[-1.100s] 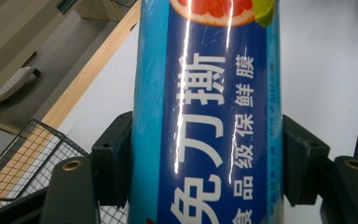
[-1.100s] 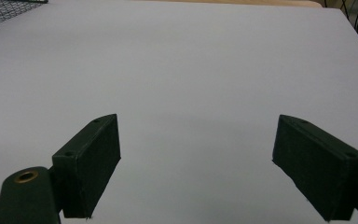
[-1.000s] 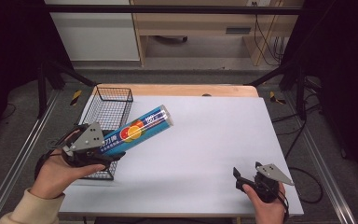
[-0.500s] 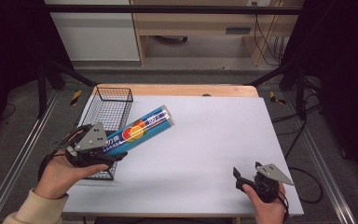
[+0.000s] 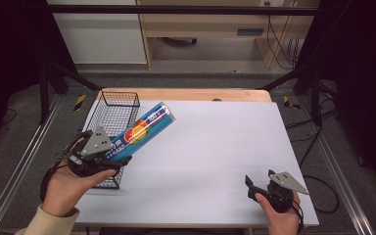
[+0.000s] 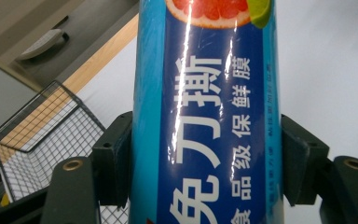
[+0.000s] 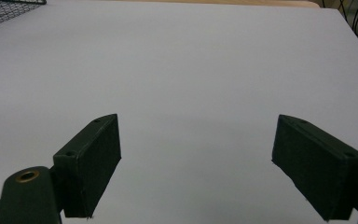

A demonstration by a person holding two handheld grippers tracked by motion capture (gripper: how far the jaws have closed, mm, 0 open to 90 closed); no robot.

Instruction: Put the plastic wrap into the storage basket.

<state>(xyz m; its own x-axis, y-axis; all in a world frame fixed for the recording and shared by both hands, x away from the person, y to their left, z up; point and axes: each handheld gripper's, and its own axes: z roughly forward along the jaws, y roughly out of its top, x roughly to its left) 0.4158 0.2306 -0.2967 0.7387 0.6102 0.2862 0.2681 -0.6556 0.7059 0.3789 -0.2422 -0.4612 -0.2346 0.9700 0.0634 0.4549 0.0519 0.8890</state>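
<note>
Above the wire basket (image 5: 111, 113), left tongs (image 5: 120, 157) clamping blue box (image 5: 142, 129); right tongs (image 5: 254, 185) agape, empty.

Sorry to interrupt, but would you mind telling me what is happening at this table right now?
A person works with tongs in each hand. The left tongs are clamped on a blue box of cling film, held tilted above the near end of a wire basket at the left of the white table. The right tongs are open with nothing between them, low over the near right part of the table.

Tube (image 5: 142, 129) slants over basket (image 5: 111, 113), table's (image 5: 215, 147) left.
</note>
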